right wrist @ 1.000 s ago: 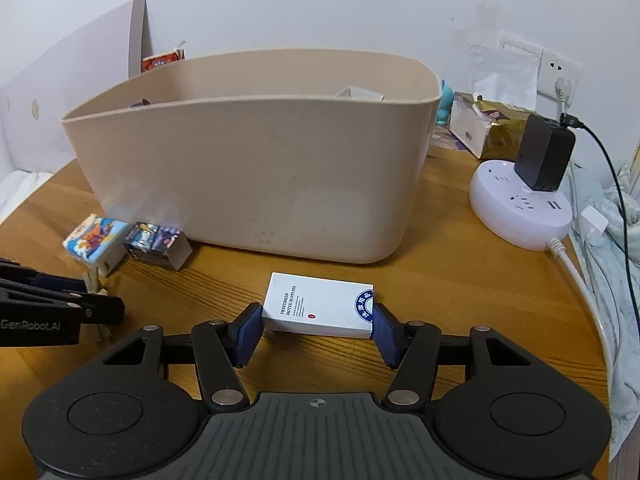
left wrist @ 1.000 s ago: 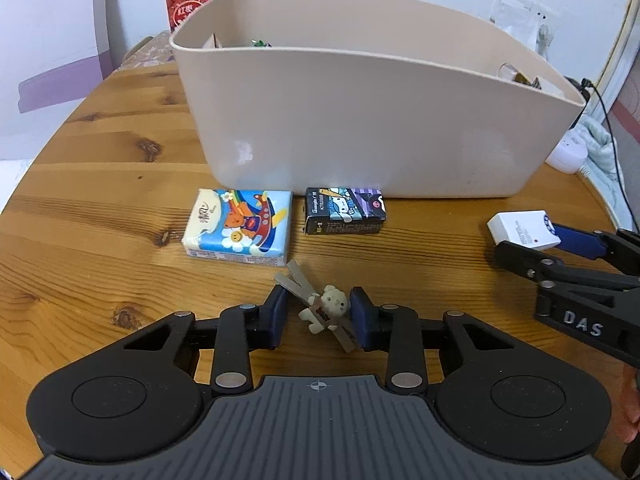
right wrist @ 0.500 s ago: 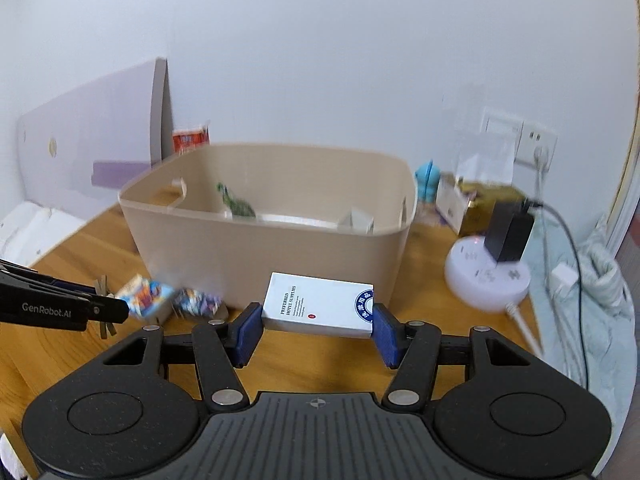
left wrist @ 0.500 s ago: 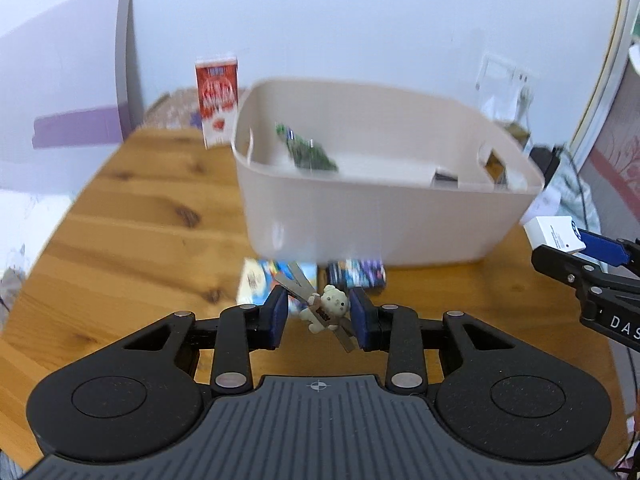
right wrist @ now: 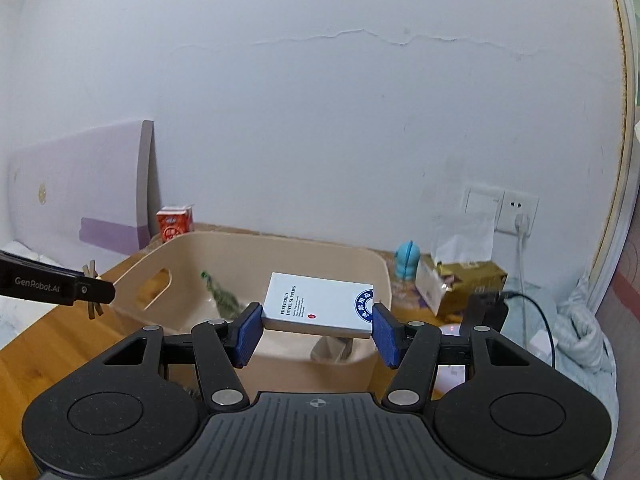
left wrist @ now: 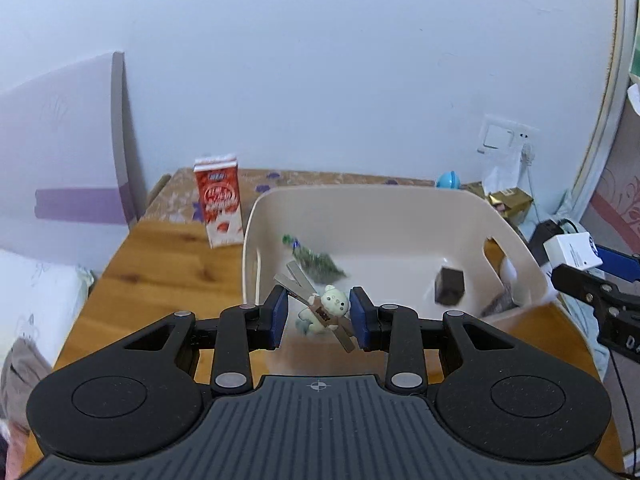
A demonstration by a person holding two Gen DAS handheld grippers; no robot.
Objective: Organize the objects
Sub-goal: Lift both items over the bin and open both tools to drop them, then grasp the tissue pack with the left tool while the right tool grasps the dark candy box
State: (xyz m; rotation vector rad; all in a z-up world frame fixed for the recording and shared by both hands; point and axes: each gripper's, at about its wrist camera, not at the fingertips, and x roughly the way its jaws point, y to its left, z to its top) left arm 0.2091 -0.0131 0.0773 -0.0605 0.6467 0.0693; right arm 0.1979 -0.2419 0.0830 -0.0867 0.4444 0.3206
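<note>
I am counting two grippers, my left gripper (left wrist: 319,317) and my right gripper (right wrist: 317,333); one bear clip (left wrist: 325,311); one white box (right wrist: 320,305); one beige bin (left wrist: 372,216); one milk carton (left wrist: 219,200); one green packet (left wrist: 314,258); one dark cube (left wrist: 450,291); one blue figurine (right wrist: 408,260).

The beige bin (left wrist: 516,240) is open-topped; its floor is partly taken by a green packet (left wrist: 316,260) and a dark box (left wrist: 450,292).
</note>
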